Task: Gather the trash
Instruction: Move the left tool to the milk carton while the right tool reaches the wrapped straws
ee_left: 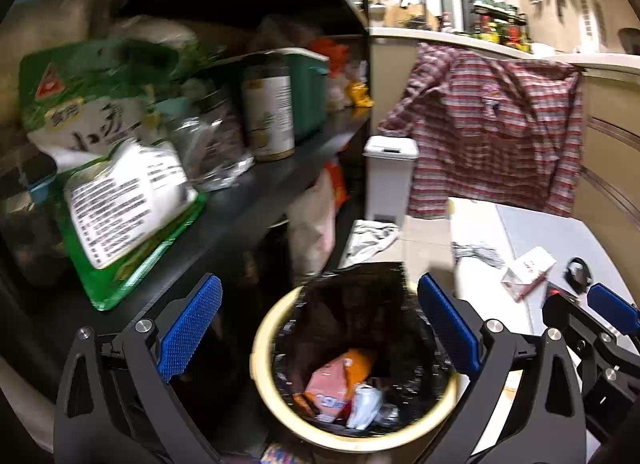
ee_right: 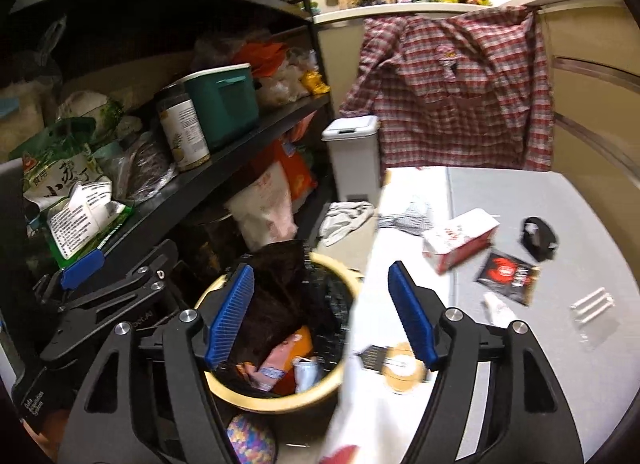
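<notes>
Trash bin below both open grippers, wrappers seemingly inside

Both wrist cameras look forward and downward along their own blue-padded fingers from close above the lined bin, the left view centred on it, the right view holding it at seven o'clock, and both share the shelving at ten o'clock and the plaid shirt at one o'clock.

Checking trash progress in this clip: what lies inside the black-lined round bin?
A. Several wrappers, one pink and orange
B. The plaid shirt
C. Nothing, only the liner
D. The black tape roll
A: the round bin holds crumpled wrappers, including a pink-and-orange one, on its black liner.
</notes>
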